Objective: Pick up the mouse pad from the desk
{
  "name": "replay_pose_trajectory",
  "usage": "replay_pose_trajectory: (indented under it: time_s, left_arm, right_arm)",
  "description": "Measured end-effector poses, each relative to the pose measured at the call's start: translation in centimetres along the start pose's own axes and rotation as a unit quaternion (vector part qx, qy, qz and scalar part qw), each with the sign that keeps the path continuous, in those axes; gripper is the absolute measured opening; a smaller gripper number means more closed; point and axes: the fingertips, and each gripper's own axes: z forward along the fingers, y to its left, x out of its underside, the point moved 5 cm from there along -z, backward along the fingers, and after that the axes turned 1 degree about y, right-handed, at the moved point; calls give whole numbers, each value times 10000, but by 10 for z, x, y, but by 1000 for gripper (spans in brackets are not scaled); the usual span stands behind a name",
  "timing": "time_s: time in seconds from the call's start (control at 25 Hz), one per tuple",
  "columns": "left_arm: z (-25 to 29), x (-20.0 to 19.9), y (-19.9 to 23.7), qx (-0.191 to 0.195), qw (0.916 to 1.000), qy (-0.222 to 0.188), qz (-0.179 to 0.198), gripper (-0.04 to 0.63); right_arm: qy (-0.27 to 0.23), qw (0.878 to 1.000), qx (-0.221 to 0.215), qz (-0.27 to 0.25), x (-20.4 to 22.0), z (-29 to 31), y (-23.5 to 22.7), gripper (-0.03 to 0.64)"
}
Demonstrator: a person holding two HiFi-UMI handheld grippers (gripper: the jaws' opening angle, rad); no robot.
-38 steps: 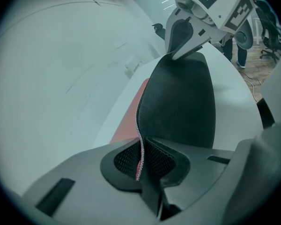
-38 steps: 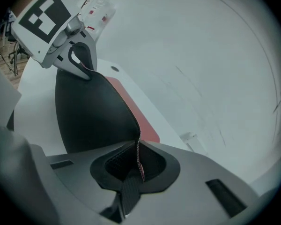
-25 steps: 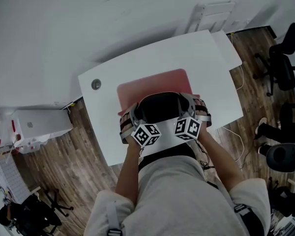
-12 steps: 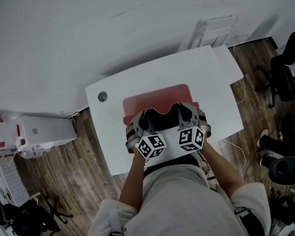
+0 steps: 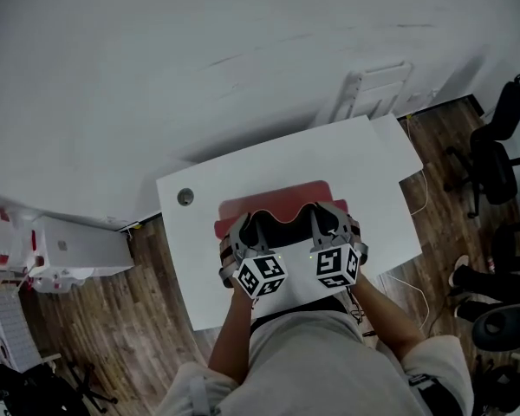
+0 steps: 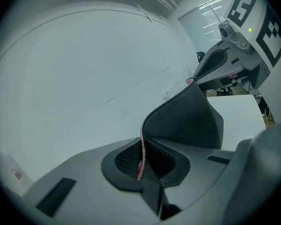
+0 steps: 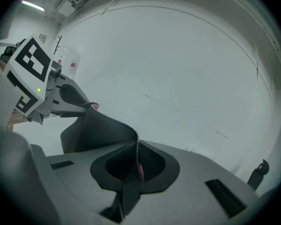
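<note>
The mouse pad [image 5: 273, 199], pink on top and black underneath, lies across the middle of the white desk [image 5: 373, 167] with its near edge lifted and curled upward. My left gripper [image 5: 246, 225] is shut on the pad's near left edge and my right gripper [image 5: 330, 219] on its near right edge. The black underside [image 5: 284, 230] sags between them. In the left gripper view the thin stitched edge [image 6: 141, 146] stands pinched between the jaws of the left gripper [image 6: 141, 159], with the right gripper [image 6: 234, 50] beyond. The right gripper view shows the right gripper [image 7: 138, 162] clamping the pad edge [image 7: 137, 149] the same way.
A round cable grommet [image 5: 185, 197] sits at the desk's far left corner. A white frame [image 5: 371, 89] leans at the wall behind the desk. A white box-shaped unit [image 5: 74, 248] stands on the wood floor at the left, and black office chairs [image 5: 503, 120] at the right.
Both grippers have risen together with the pad's near edge, and both have rolled a little. Less of the pink top shows flat on the desk than before.
</note>
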Motion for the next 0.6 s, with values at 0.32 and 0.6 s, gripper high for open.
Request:
replay_pose_trajectory:
  time_s: [0.32, 0.6]
  left_arm:
    - [-14, -30, 15, 73, 9977, -554, -394, 31]
    - [-21, -48, 23, 61, 9957, -808, -459, 31]
  right_arm:
    - [-518, 9986, 67, 117, -38, -12, -7, 52]
    - [-750, 9969, 91, 231, -57, -18, -15, 52]
